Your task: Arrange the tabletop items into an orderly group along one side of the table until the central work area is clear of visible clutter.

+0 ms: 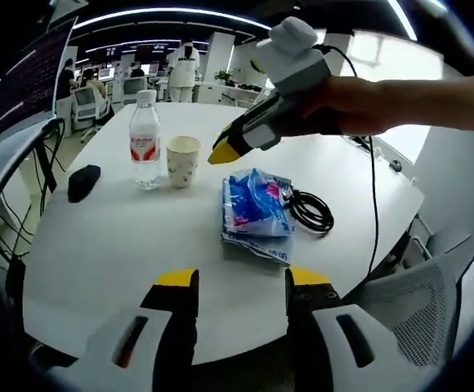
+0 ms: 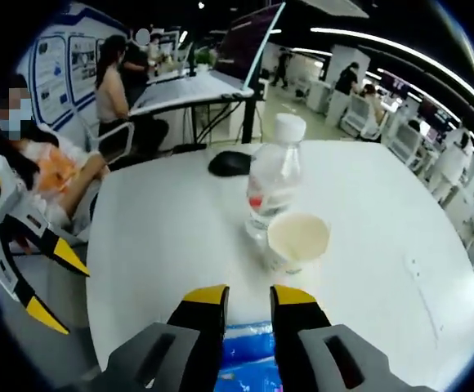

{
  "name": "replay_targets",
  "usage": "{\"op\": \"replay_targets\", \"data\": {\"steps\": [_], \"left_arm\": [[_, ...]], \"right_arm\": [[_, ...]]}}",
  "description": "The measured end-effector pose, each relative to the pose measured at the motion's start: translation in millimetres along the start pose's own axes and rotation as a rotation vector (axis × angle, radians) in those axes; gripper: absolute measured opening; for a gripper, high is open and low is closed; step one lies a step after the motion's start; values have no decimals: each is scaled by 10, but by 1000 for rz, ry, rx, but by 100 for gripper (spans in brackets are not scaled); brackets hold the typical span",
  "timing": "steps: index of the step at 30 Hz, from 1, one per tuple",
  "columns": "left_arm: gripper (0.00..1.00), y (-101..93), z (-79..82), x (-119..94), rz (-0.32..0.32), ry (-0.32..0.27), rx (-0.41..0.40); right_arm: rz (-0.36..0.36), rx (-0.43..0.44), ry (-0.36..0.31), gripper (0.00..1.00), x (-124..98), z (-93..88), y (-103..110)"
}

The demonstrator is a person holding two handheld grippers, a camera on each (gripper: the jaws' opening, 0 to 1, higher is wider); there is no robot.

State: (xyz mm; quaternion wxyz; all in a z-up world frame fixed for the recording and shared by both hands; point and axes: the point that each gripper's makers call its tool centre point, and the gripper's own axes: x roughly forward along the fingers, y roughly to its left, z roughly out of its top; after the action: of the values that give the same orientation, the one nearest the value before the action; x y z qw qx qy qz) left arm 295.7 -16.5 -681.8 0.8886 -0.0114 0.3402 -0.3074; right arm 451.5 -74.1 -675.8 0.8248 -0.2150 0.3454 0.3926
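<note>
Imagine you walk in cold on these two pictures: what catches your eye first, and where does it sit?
In the left gripper view, the right gripper hangs over the white table, its yellow tips above a blue-and-white packet beside a coiled black cable. Further back stand a water bottle and paper cup side by side, with a black mouse off to the left.

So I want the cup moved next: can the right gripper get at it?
Probably yes. The right gripper points at the cup with bare table between; the bottle stands just behind it.
</note>
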Motion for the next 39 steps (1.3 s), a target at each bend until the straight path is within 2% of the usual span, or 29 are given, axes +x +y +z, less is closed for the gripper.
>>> {"op": "replay_targets", "data": {"steps": [17,39], "left_arm": [[39,-183,-43,63,-20,18,-41],[39,-345,-49,280,-58,48,-33]], "right_arm": [[-27,210,1,18,-294,-768,4],[-76,387,-5,18,-652,-1441,120]]}}
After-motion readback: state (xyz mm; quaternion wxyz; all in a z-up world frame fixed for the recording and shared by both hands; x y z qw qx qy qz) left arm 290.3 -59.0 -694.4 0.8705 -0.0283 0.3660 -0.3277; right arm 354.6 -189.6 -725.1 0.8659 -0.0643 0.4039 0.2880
